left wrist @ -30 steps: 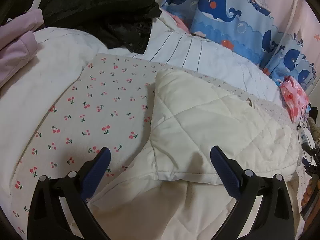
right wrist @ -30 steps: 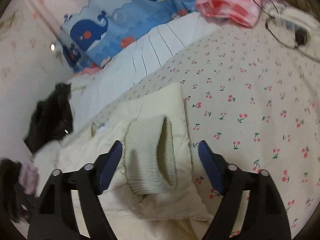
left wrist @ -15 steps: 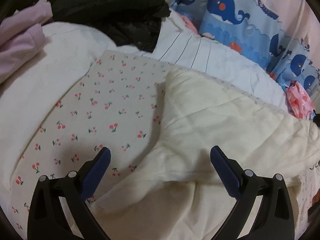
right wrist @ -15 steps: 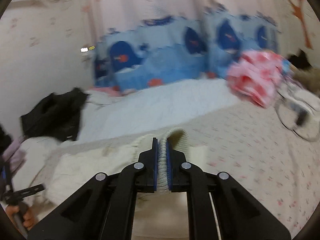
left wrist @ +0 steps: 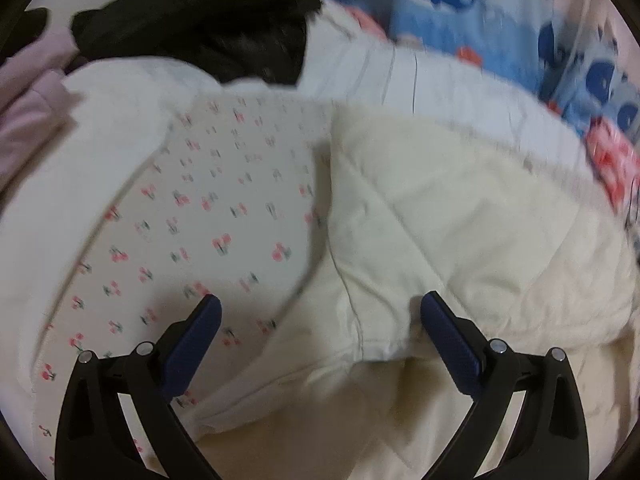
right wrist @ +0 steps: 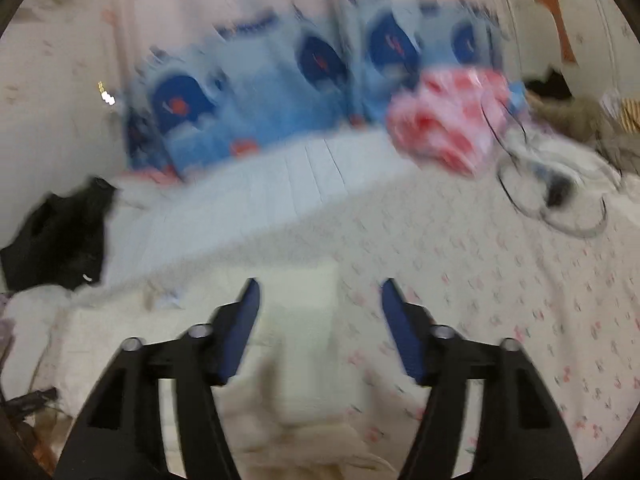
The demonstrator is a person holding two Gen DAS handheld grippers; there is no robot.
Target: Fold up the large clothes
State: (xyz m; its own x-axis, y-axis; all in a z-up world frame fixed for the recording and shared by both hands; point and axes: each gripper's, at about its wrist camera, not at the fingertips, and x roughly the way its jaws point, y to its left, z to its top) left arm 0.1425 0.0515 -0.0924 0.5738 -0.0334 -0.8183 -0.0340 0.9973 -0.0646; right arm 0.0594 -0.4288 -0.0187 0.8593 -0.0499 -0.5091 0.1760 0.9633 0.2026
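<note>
The 2 blue-padded fingers of the right gripper are seen spread apart, having just been opening, with nothing pressed by the pads; the cream quilted padded garment lies below the gap, blurred. The 2 fingers of the left gripper are held wide, and nothing is gripped; a folded edge of the cream garment is framed between them, its corner near the right pad. The garment is spread on a white bedsheet printed with small red cherries. Beyond the sheet, a white striped duvet is seen, with a crumpled black garment on it. A pale pink cloth lies at the left edge. A blue whale-print curtain hangs behind the bed, and a pink-and-red patterned bundle rests before it.
</note>
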